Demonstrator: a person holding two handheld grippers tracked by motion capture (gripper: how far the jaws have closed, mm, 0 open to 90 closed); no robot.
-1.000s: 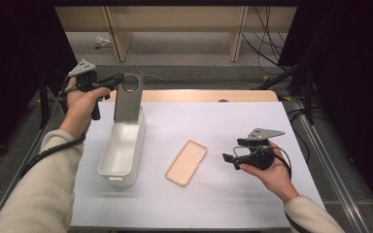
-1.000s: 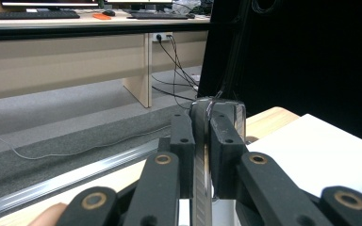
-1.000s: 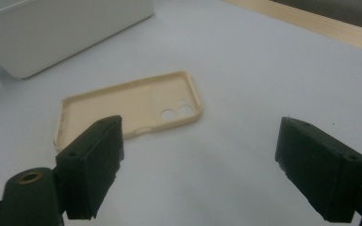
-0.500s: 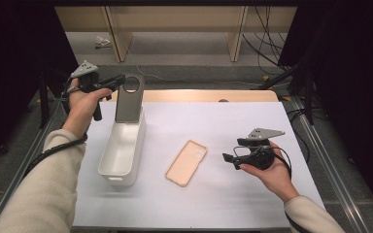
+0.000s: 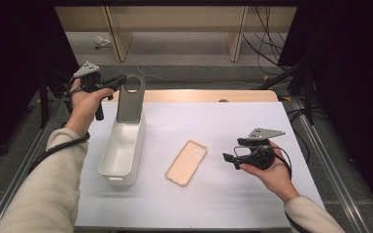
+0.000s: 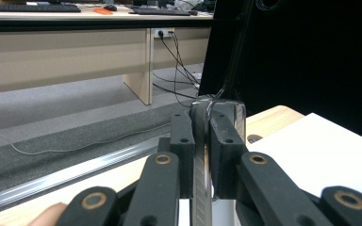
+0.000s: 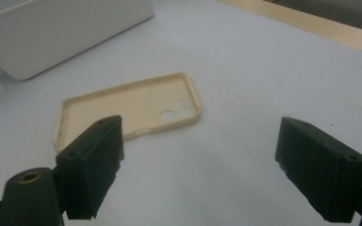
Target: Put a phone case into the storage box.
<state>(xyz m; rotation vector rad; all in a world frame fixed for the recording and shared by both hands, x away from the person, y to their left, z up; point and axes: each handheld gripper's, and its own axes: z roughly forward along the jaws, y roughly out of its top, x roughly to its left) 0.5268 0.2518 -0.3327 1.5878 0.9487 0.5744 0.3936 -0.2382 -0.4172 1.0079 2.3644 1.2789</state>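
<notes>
My left gripper (image 5: 121, 81) is shut on the top edge of a grey phone case (image 5: 129, 104). The case hangs upright, its lower end inside the far end of a white bin (image 5: 119, 180). In the left gripper view the jaws (image 6: 201, 141) pinch the case's thin edge (image 6: 201, 188) between them. A beige phone case (image 5: 186, 162) lies open side up on the white table, to the right of the bin. My right gripper (image 5: 229, 159) rests open just right of the beige case (image 7: 122, 106), and its jaws (image 7: 207, 169) point toward it with nothing between them.
The white mat (image 5: 223, 204) covers a wooden table whose far edge (image 5: 199, 95) shows. The bin's side (image 7: 52, 33) stands beyond the beige case. Dark curtains flank both sides, and desk legs and cables lie on the floor past the table.
</notes>
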